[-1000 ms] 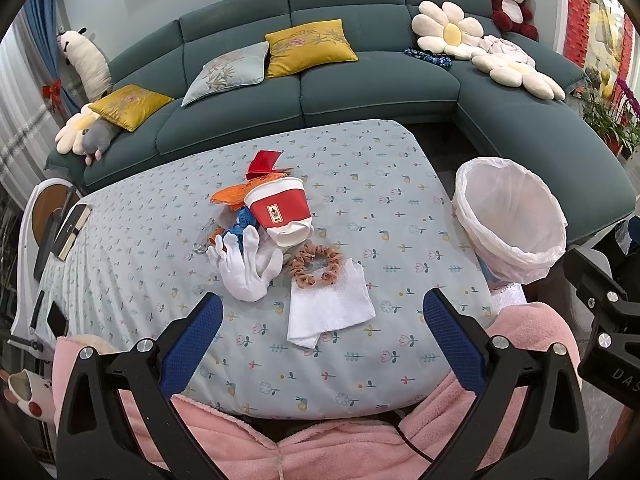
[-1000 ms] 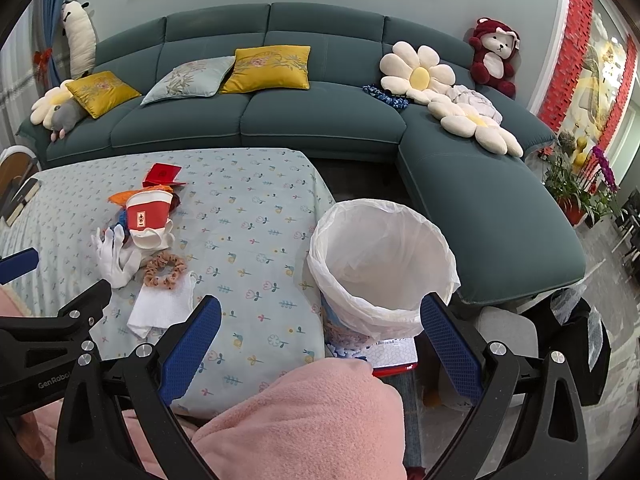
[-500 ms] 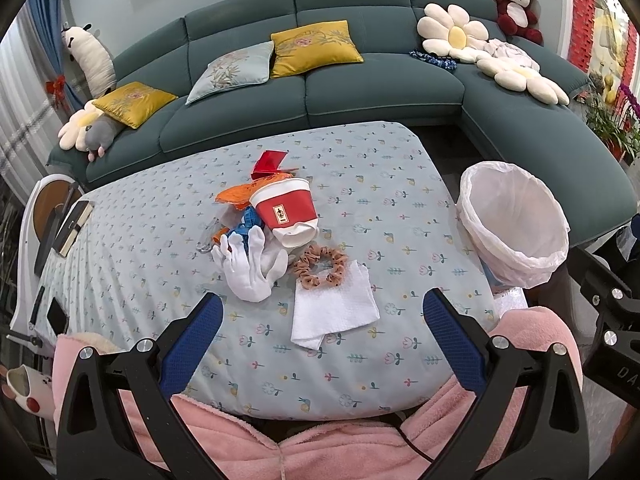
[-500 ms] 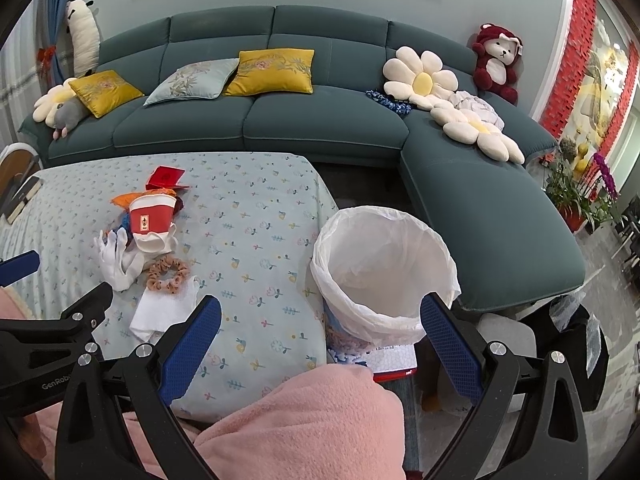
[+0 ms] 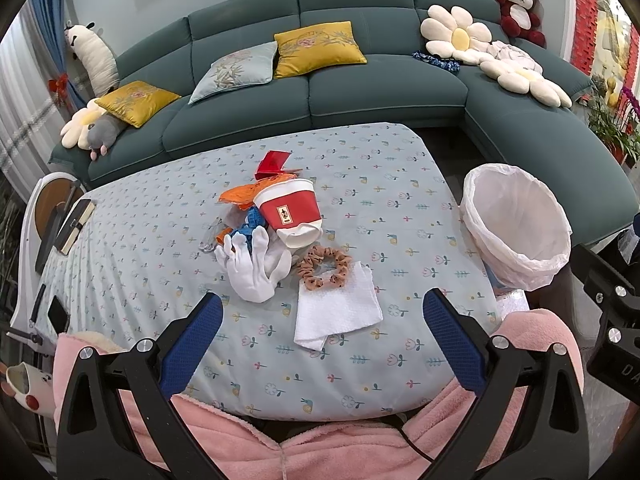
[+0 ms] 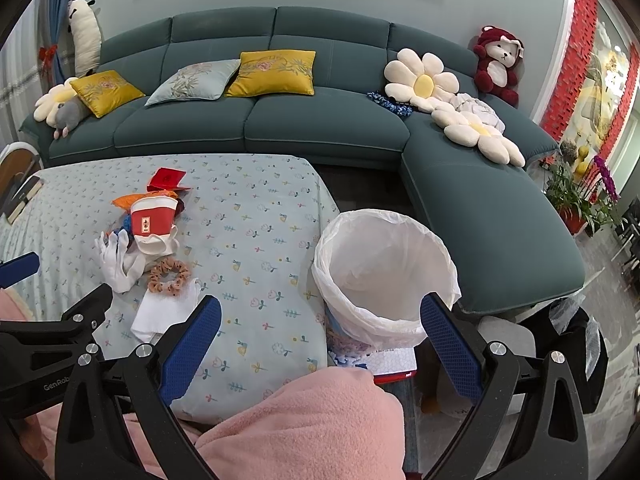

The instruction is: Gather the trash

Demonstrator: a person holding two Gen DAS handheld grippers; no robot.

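Left wrist view: folded napkin point(image 5: 336, 312) lies between the spread-apart, empty left gripper point(image 5: 322, 334) fingers.

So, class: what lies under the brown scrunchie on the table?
The scrunchie rests partly on a folded white napkin and partly on the tablecloth. Anything beneath the napkin is hidden.

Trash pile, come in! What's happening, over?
Left claw and right claw open, empty. Trash pile untouched on table. Bin beside table, nothing blocking.

Red cup point(image 5: 289, 211) tipped on trash pile; lined bin point(image 5: 516, 226) beside table.
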